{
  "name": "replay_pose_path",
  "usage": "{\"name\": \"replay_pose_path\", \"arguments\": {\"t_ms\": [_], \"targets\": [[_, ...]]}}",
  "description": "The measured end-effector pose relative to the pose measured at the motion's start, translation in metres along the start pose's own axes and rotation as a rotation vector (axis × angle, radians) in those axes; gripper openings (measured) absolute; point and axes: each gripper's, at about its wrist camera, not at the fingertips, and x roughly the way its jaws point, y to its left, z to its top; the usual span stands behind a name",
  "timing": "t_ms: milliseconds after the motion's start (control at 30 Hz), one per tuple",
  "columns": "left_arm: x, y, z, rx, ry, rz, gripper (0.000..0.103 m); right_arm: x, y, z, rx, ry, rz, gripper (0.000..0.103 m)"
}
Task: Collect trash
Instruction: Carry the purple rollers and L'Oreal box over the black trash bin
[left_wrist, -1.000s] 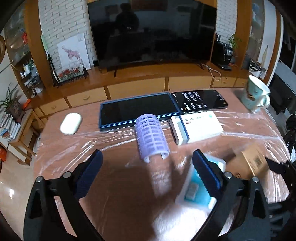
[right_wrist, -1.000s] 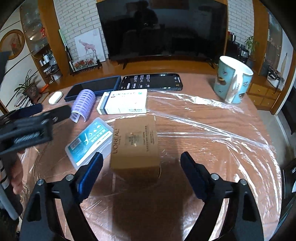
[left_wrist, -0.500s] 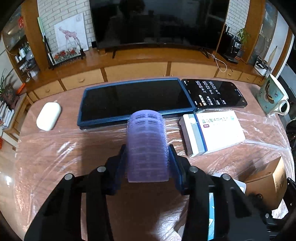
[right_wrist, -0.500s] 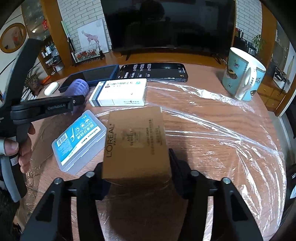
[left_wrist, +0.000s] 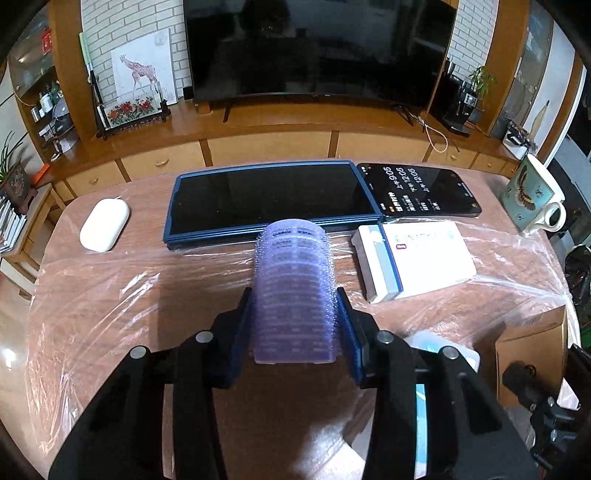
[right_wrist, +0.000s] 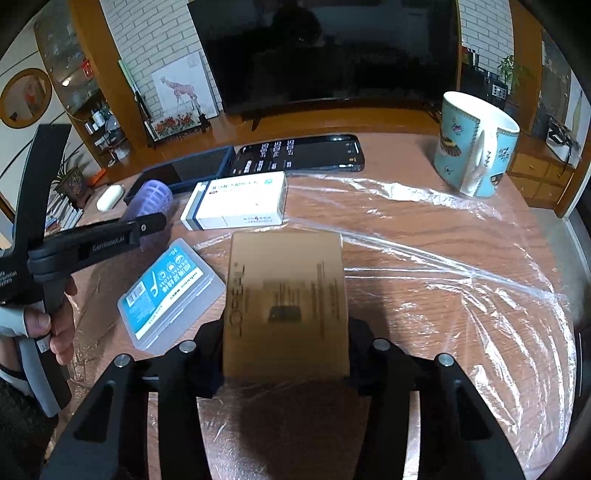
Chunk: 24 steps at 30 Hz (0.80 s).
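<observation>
My left gripper (left_wrist: 295, 328) is shut on a purple hair roller (left_wrist: 293, 284) and holds it above the plastic-wrapped table (left_wrist: 110, 314). The roller also shows in the right wrist view (right_wrist: 151, 197) beside the left gripper's arm. My right gripper (right_wrist: 286, 350) is shut on a brown L'Oreal carton (right_wrist: 286, 299), lifted off the table; the carton shows at the right edge of the left wrist view (left_wrist: 532, 354). A clear dental floss box (right_wrist: 171, 293) lies left of the carton. A white medicine box (right_wrist: 240, 206) lies behind it.
A blue-cased tablet (left_wrist: 273, 199) and a black phone (left_wrist: 421, 188) lie at the table's far side. A white mouse-like pod (left_wrist: 105, 225) sits far left. A blue patterned mug (right_wrist: 476, 144) stands far right. Crinkled plastic film (right_wrist: 461, 266) covers the tabletop.
Both grippers closed from wide open: the left onto the hair roller, the right onto the carton. Both objects have since risen slightly off the table.
</observation>
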Motion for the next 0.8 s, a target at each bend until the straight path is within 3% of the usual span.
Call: {"name": "replay_pose_path", "arguments": {"t_ms": [367,800], "targets": [[-0.034,0.003,-0.015,0.001,-0.046,-0.027,0.044,-0.015,0.003,-0.008,0.001,-0.017,0.014,0.047],[-0.073,-0.001,-0.061,0.026,-0.059,-0.046,0.044,-0.034,0.011,-0.031,-0.001,-0.006,0.013,0.047]]}}
